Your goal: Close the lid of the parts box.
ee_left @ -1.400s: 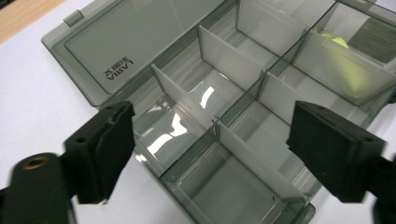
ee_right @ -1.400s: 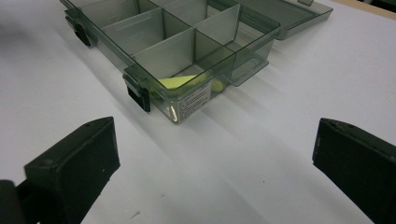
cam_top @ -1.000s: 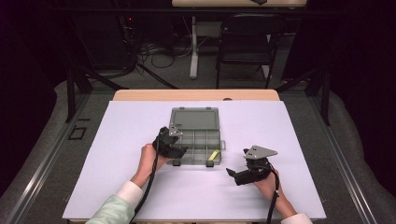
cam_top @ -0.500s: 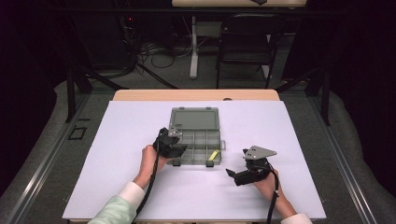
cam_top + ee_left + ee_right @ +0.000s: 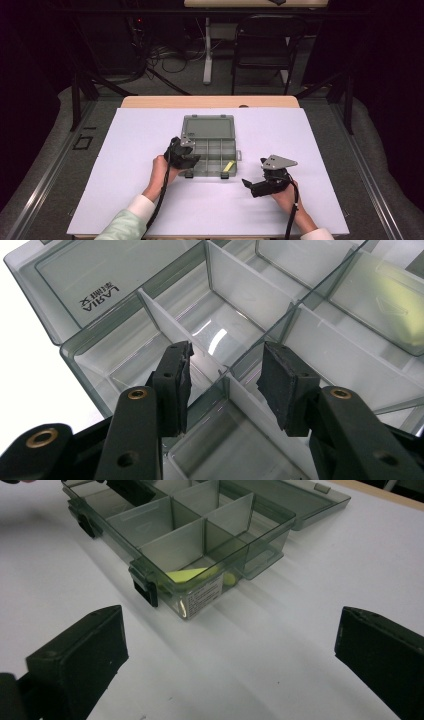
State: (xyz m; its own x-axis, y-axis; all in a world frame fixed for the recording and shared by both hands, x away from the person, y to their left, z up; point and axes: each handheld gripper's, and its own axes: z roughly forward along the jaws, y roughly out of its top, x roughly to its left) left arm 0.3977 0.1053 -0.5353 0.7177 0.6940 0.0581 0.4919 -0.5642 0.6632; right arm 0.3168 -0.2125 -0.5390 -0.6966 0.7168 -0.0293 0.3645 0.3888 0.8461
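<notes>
My left gripper [image 5: 225, 382], jaws spread, hangs over a divider [image 5: 172, 332] of the organiser box [image 5: 210, 145], prob. to pinch it; right gripper [image 5: 264, 184] waits w/ jaws wide.

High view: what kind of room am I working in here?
Likely a lab or recording studio: a white-covered table ringed by dark curtains, loose cables on the floor behind it, and a folding chair.

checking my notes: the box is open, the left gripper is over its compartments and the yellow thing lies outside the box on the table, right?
Not quite. The yellow thing lies inside the box, in a corner compartment, as the right gripper view shows. The rest holds: the lid is open and the left gripper is over the compartments.
</notes>
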